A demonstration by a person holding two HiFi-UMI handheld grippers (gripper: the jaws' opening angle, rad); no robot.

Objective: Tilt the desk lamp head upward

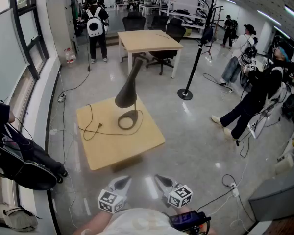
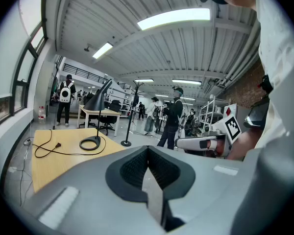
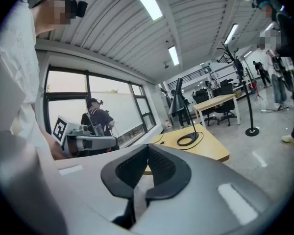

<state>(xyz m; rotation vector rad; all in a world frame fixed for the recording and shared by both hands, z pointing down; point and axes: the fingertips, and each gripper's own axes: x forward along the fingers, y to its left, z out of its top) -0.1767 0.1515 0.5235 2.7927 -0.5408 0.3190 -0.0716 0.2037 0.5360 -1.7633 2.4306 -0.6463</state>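
The dark desk lamp (image 1: 128,94) stands on a low wooden table (image 1: 137,143). Its ring base (image 1: 128,120) lies flat and its cone head (image 1: 126,98) hangs down over it. A black cable (image 1: 90,126) loops across the tabletop. Both grippers are held low, near the person's body and well short of the table. My left gripper (image 1: 121,180) and right gripper (image 1: 159,179) are both shut and hold nothing. The left gripper view shows the lamp (image 2: 99,100) far ahead past the shut jaws of my left gripper (image 2: 147,153). In the right gripper view the lamp (image 3: 178,102) stands beyond my shut right gripper (image 3: 147,153).
A larger table (image 1: 149,39) with office chairs stands behind. A black pole stand (image 1: 191,72) is on the floor at right. People stand at the right (image 1: 255,99) and at the back (image 1: 95,26). Dark bags (image 1: 19,160) lie by the window at left.
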